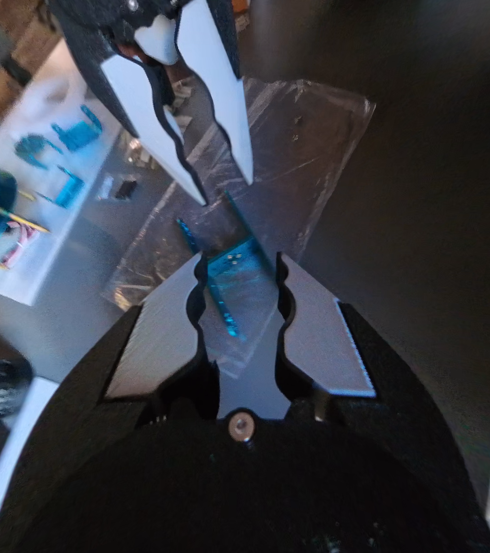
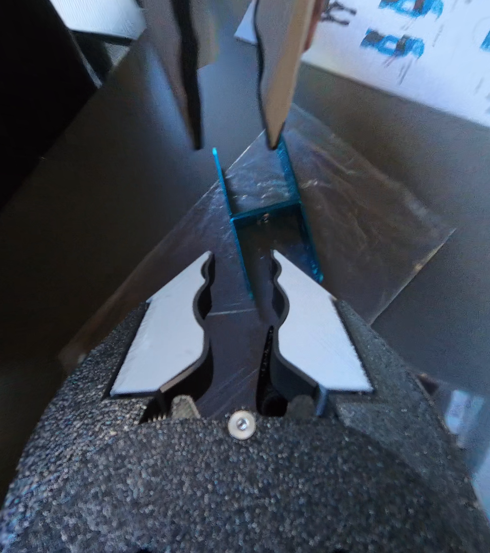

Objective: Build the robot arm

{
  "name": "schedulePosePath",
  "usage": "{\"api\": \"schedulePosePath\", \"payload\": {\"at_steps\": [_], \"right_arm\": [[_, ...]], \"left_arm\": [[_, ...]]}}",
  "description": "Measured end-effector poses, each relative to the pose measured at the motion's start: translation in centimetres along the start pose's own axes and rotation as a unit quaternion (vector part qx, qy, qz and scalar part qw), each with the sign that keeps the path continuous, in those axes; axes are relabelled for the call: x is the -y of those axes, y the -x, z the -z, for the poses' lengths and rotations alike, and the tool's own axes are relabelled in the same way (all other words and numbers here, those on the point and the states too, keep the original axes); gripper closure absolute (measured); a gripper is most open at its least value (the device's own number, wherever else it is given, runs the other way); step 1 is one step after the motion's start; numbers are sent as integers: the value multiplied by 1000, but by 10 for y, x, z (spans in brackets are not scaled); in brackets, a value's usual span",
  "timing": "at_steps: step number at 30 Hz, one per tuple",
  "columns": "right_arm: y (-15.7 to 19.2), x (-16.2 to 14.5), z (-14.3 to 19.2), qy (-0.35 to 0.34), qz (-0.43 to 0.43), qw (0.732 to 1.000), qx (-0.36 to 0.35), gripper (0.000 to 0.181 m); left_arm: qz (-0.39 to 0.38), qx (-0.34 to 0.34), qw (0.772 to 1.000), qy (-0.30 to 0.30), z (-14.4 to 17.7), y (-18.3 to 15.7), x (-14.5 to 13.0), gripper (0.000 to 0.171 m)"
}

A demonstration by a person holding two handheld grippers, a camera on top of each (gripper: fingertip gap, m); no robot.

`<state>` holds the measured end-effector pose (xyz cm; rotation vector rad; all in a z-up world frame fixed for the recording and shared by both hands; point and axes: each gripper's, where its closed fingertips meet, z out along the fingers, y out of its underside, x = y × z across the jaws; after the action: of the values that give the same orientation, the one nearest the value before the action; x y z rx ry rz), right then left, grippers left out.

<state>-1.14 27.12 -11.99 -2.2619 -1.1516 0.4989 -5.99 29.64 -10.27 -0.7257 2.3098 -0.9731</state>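
In the left wrist view, the left tongs stand spread, their tips flanking the near end of a blue metal U-shaped bracket that sits on a clear plastic bag lying flat on the dark grey counter. Whether the tips touch the bracket's side walls cannot be told. The right tongs come in from the top, also spread, their tips hanging just past the bracket's far end. To the left, beyond the bag's edge, a white sheet carries several blurred blue parts; the counter to the right of the bag lies bare and dark. In the right wrist view, the right tongs are parted with the bracket just ahead of the tips, one blue wall running into the gap between them without clear contact. The left tongs hang opposite, spread, one tip at the bracket's far wall. The bag's corner points right, with open counter along its left edge.
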Motion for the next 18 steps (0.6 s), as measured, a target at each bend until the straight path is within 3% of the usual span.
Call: {"api": "schedulePosePath", "payload": {"at_steps": [2, 5, 9, 13, 18], "right_arm": [[0, -5, 9, -7, -56, 998, 17, 145], [7, -2, 22, -89, -130, 986, 50, 148], [21, -12, 31, -159, -186, 968, 62, 146], [39, -23, 30, -190, -212, 957, 57, 148], [55, -30, 30, -218, -239, 943, 84, 149]], "left_arm": [[-72, -37, 997, 9, -2, 5, -6, 132], [-137, -116, 984, 15, -13, 5, -18, 134], [-146, -215, 966, 4, -21, 9, -8, 134], [-169, -300, 938, 42, -33, 2, -11, 136], [-188, -329, 920, 95, -43, 5, -23, 141]]}}
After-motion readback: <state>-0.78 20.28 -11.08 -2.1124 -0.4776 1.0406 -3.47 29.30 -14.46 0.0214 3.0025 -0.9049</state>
